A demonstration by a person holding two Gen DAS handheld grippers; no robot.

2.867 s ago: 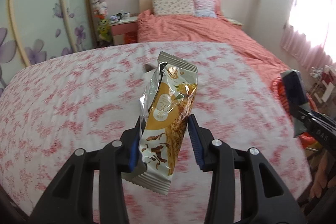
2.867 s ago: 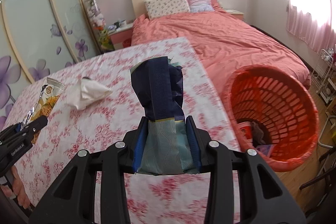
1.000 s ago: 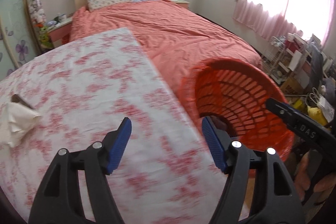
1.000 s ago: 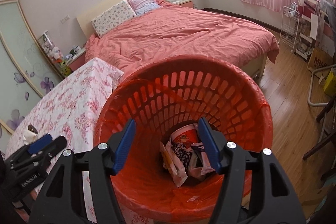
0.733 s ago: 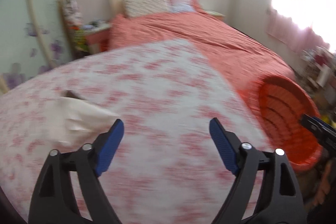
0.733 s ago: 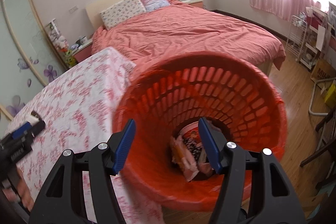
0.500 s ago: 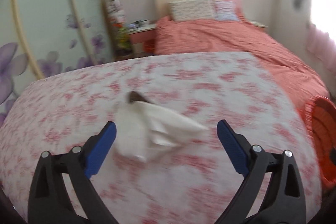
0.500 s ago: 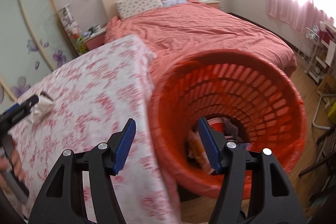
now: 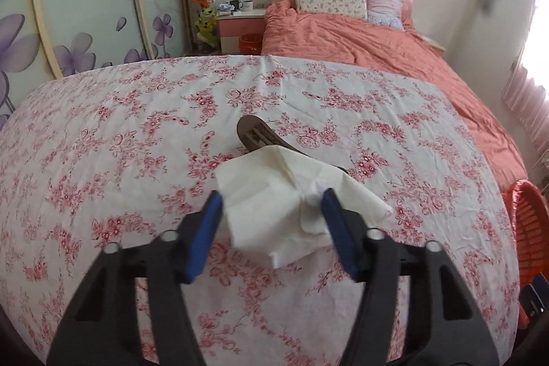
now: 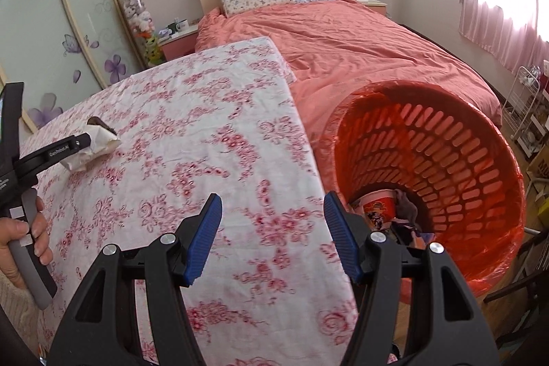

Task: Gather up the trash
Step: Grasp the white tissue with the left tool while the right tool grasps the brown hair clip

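We see the crumpled white tissue (image 9: 295, 204) lying on the floral cloth (image 9: 137, 132), straight ahead between the fingers of our left gripper (image 9: 272, 230), whose jaws have just been closing but do not yet press it. It runs roughly crosswise, soft and creased, over a brown ribbed piece (image 9: 255, 134). Our right gripper (image 10: 272, 235) is spread, empty, near the orange slatted basket (image 10: 480, 132).

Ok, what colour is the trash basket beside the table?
Orange-red basket, lined with a matching bag; clearest in the right wrist view.

Left gripper (image 9: 271, 222) jaws just closing, right gripper (image 10: 272, 228) jaws apart.
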